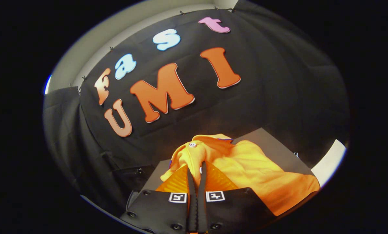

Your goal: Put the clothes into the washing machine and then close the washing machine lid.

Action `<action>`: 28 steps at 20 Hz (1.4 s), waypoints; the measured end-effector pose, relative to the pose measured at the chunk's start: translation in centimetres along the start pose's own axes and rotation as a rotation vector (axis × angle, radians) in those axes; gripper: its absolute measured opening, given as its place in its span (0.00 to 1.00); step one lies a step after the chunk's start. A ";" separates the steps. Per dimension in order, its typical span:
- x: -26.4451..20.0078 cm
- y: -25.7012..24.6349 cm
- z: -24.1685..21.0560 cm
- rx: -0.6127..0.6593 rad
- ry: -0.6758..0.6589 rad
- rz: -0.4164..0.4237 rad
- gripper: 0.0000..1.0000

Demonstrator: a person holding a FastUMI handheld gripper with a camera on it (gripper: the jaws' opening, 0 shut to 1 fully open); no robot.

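Note:
A yellow-orange shirt (pixel 252 165) with a white button (pixel 192 144) near its collar lies bunched just ahead of my fingers and spreads off to the right over a grey surface (pixel 272 143). My gripper (pixel 197 166) has its two fingers pressed almost together, with a fold of the shirt's collar area pinched between the tips. The cloth rises around the fingertips and hides what lies under it.
The grey surface ends at a far edge close to the black cloth wall. A pale strip (pixel 329 162) shows past the surface's right corner. Dark draped cloth (pixel 83 156) hangs on the left side.

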State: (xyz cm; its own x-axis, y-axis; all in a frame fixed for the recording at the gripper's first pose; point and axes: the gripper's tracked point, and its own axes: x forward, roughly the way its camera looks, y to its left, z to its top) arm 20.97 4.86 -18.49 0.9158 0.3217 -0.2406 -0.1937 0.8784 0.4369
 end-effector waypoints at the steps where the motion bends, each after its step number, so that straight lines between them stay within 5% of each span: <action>1: 0.0 0.2 0.3 0.003 -0.026 0.027 0.08; 11: -0.7 2.4 2.6 -0.099 -0.177 0.193 0.08; 21: -0.3 5.6 4.6 -0.221 -0.320 0.108 0.08; 28: 0.5 9.4 4.0 -0.267 -0.349 0.128 0.08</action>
State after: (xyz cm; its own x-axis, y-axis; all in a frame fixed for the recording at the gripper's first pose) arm 20.99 11.83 -11.03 0.9335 0.3353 0.1269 -0.3549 0.9146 0.1940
